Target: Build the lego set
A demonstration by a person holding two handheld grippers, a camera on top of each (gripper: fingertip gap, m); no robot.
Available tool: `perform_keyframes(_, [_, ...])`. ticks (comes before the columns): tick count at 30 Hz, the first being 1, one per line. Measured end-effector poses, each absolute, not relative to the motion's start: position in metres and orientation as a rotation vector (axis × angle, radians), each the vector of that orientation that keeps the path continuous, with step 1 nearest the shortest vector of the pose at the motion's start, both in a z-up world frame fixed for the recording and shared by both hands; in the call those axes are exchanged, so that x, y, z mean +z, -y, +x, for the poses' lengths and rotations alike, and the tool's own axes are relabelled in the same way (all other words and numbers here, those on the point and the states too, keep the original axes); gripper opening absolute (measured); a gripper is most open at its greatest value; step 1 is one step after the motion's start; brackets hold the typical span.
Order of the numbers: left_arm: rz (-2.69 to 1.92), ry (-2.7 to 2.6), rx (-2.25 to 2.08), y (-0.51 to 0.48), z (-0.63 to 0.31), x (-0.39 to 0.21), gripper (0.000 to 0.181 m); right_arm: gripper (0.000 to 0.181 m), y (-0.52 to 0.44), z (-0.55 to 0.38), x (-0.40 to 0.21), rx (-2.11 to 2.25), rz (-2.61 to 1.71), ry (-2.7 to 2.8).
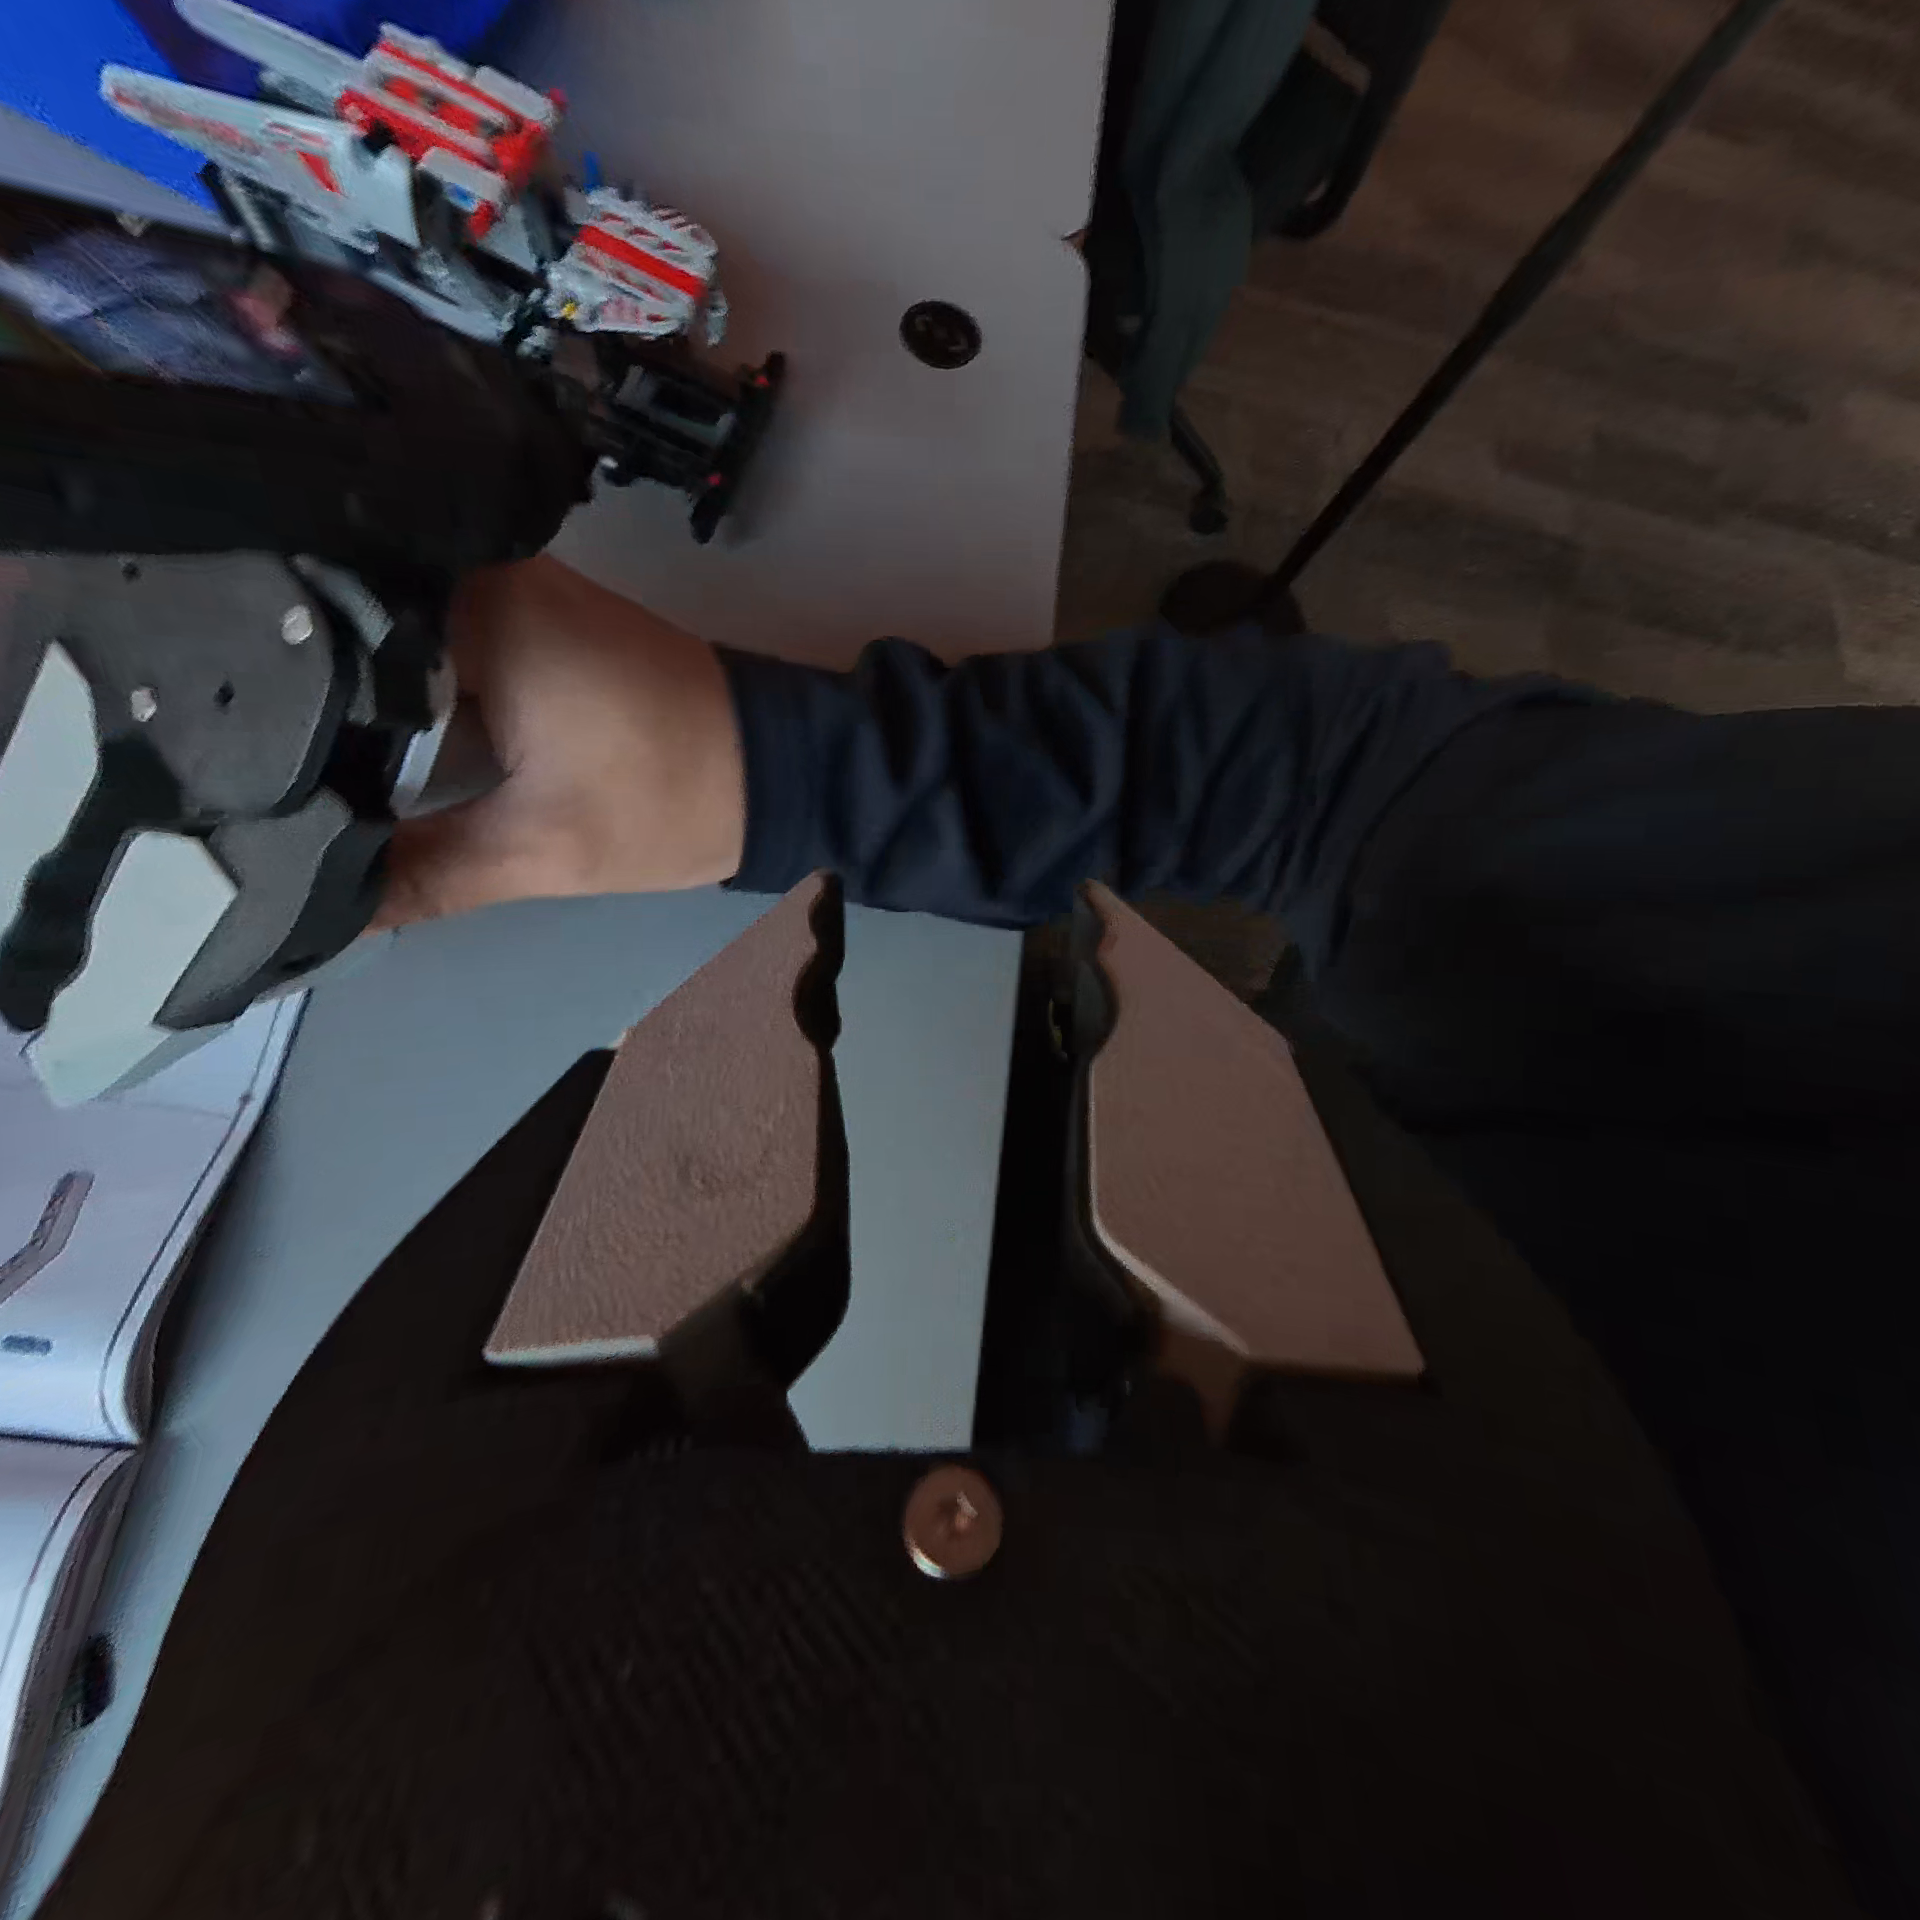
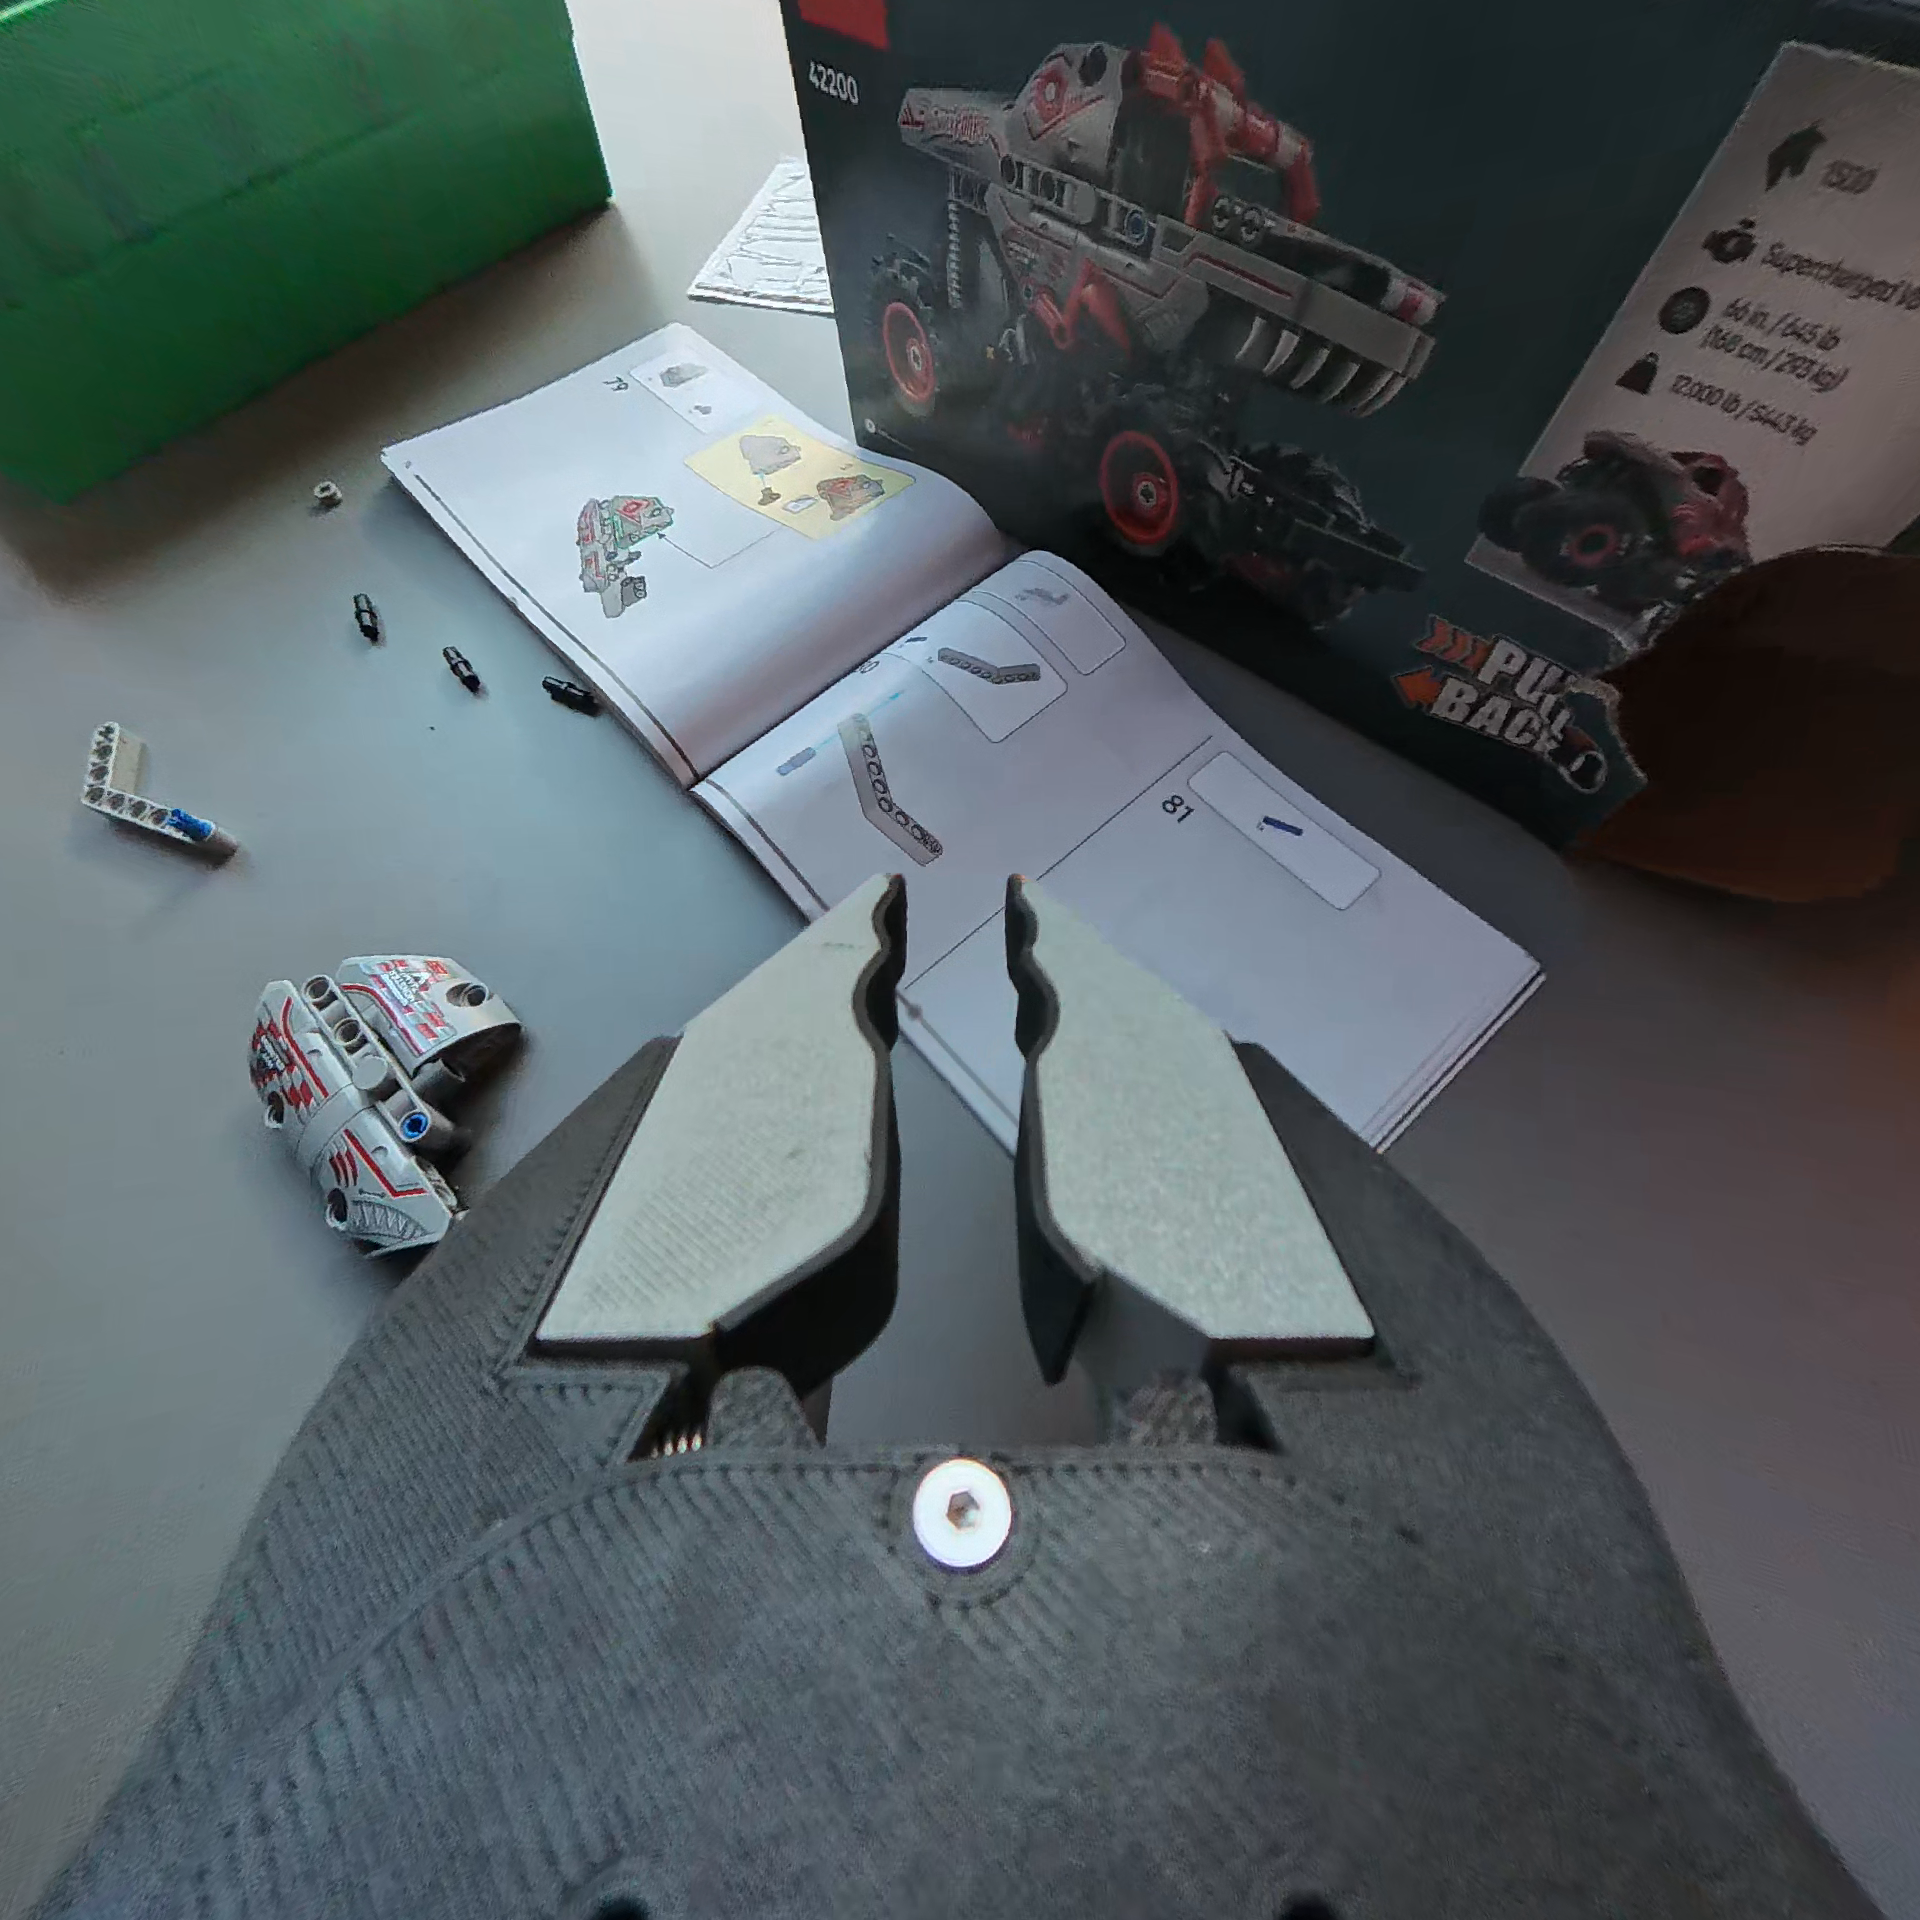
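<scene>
A partly built grey, red and black lego truck (image 1: 436,187) stands on the table at the far upper left of the left wrist view. My left gripper (image 1: 958,914) is open and empty, over the table edge beside a person's sleeved arm (image 1: 1039,779). My right gripper (image 2: 954,891) is open and empty, hovering above the open instruction booklet (image 2: 831,582). It also shows in the left wrist view (image 1: 114,997), held by a hand. A grey stickered lego sub-assembly (image 2: 364,1101) lies left of the right gripper. An L-shaped grey beam with a blue pin (image 2: 135,790) lies farther left.
Three black pins (image 2: 462,668) and a small grey bush (image 2: 328,495) lie loose left of the booklet. The lego box (image 2: 1247,364) stands behind it, with a torn brown flap (image 2: 1766,727). A green box (image 2: 260,208) is at the back left, a sticker sheet (image 2: 774,249) beside it. The grippers' ends are close to 25 cm from one another.
</scene>
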State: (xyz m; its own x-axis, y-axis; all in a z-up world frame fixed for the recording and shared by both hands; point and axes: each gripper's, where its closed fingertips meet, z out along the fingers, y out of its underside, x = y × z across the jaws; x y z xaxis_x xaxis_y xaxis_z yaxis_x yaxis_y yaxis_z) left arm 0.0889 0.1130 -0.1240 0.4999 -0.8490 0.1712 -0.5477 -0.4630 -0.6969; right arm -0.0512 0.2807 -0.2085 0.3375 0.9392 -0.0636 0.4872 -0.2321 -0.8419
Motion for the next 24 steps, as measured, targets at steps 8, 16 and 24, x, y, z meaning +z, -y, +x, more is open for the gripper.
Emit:
perform_keyframes(8, [-2.272,-0.777,-0.409,-0.171,-0.037,-0.156,0.041,0.016,-0.274,-0.058,-0.207,0.815,-1.794,1.326])
perform_keyframes(16, [-2.442,-0.643,-0.732,-0.078,-0.159,-0.211,0.056,0.018,-0.235,-0.07,-0.199,0.773,-1.58,1.526])
perform_keyframes(24, [-2.502,-0.855,-0.399,-0.073,-0.186,-0.258,0.039,0.021,-0.207,-0.085,-0.191,0.795,-1.432,1.642])
